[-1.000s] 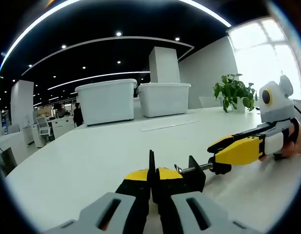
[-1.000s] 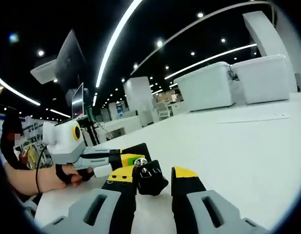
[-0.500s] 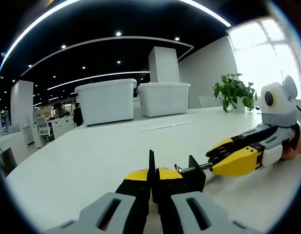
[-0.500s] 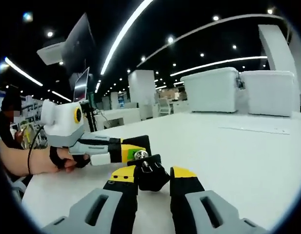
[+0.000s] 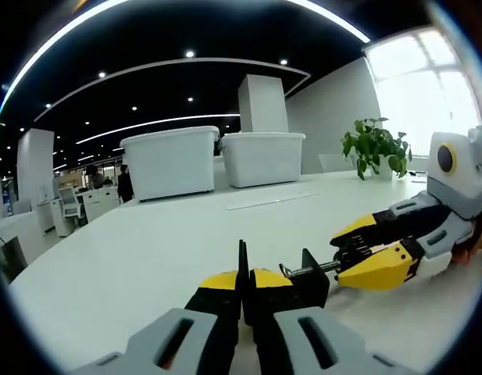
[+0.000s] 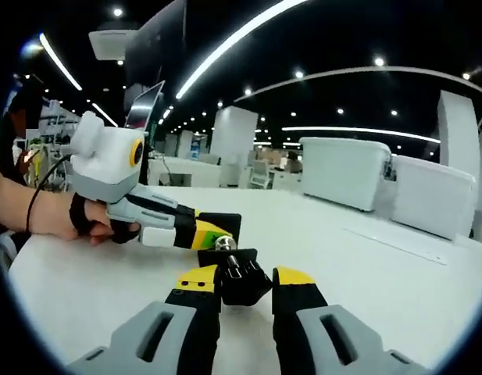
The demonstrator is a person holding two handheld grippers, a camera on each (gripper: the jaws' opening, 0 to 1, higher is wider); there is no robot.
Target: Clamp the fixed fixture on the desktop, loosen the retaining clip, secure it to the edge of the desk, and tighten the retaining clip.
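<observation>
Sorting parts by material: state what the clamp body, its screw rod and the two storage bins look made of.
Clamp body: matte black, likely plastic or painted metal; the look leaves it open.
Screw rod: bare metal, by its silvery shine.
Storage bins: white, slightly translucent plastic with moulded lids, as it looks.

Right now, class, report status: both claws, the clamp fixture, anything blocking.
Left claw shut on the black clamp fixture on the white desk. Right claw shut on its screw knob. Nothing blocking; bins and plant far back.
</observation>
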